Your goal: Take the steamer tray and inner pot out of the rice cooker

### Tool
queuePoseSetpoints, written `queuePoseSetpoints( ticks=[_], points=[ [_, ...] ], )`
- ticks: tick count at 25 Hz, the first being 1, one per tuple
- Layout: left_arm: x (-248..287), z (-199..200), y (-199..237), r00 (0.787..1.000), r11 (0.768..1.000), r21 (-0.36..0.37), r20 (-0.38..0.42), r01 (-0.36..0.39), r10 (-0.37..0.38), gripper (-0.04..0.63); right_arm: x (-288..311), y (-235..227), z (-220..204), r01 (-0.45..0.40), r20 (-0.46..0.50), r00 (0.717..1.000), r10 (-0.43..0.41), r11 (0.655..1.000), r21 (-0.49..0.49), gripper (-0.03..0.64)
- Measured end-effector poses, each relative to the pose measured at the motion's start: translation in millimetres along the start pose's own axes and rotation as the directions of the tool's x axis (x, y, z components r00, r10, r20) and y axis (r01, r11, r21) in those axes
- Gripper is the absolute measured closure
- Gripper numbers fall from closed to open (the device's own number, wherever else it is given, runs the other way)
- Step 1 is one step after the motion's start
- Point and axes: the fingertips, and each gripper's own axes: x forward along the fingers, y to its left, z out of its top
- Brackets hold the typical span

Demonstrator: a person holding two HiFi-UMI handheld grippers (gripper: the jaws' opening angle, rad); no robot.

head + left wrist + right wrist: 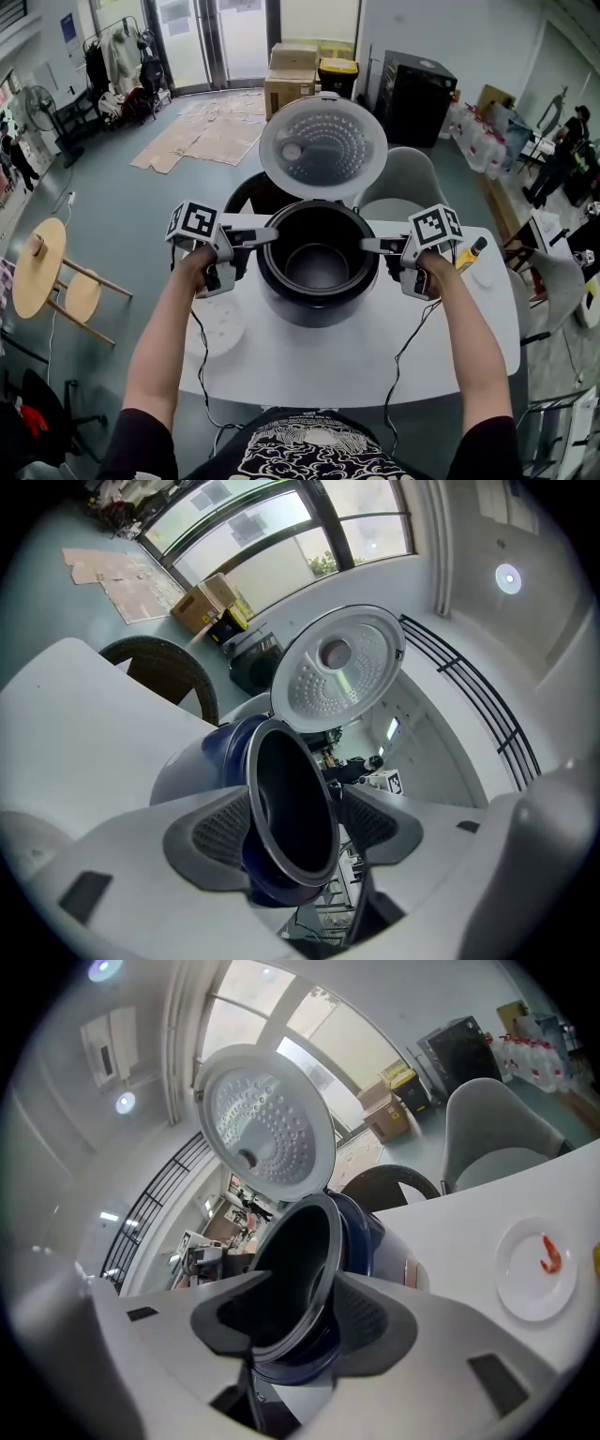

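A black printed shirt [319, 455] fills the bottom edge of the head view, and two forearms [161, 352] reach forward from it, each hand around a tool.

The pot [317, 267] sits inside the cooker [314, 314]. It is dark, and its bare bottom shows. The left hand-held gripper [265, 234] meets the pot's rim from the left, and the right hand-held gripper [367, 246] meets it from the opposite side. In each gripper view one jaw is inside the pot and the other outside, against the blue cooker wall. The rim runs between the ribbed pads. Both pairs of jaws stand apart astride the rim, close to it but not visibly pressed on it.

The lid [322, 147] stands open behind the pot, its pale dimpled underside facing forward. The cooker stands near the middle of a white worktop [375, 356].

To the left of the cooker, a white disc [217, 325] lies flat on the worktop. I cannot tell whether it is the steamer tray. On the right side lies a small white plate [534, 1269] with a red bit on it.

Beyond the worktop are a grey chair [408, 178] and a dark chair [246, 192]. Farther back there is flattened cardboard [211, 127] on the floor, and boxes [292, 75] are stacked by the glass doors.
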Motion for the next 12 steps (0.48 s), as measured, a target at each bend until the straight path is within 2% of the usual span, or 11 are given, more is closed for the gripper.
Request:
queuePoseSetpoints(
  ticks=[3,6,12],
  points=[
    [0.6,-0.8,0.6,1.0,1.0,-0.018,0.0,0.019,-0.019,0.303,-2.1,-3.1,0.7,-0.029,0.009,1.0,0.029,0.999,0.031,0.418],
    [0.4,-0.8,2.2,1.0,1.0,-0.016,-0.002,0.012,-0.012,0.326,-2.5,-7.8,1.7,-0.019,0.01,1.0,0.019,0.999,0.031,0.474],
    [-0.1,2.1,10.4,1.0,1.0,-0.024,0.005,0.005,-0.005,0.395,-2.5,-14.2,3.1,-0.002,0.01,1.0,0.001,1.0,0.015,0.529]
  ],
)
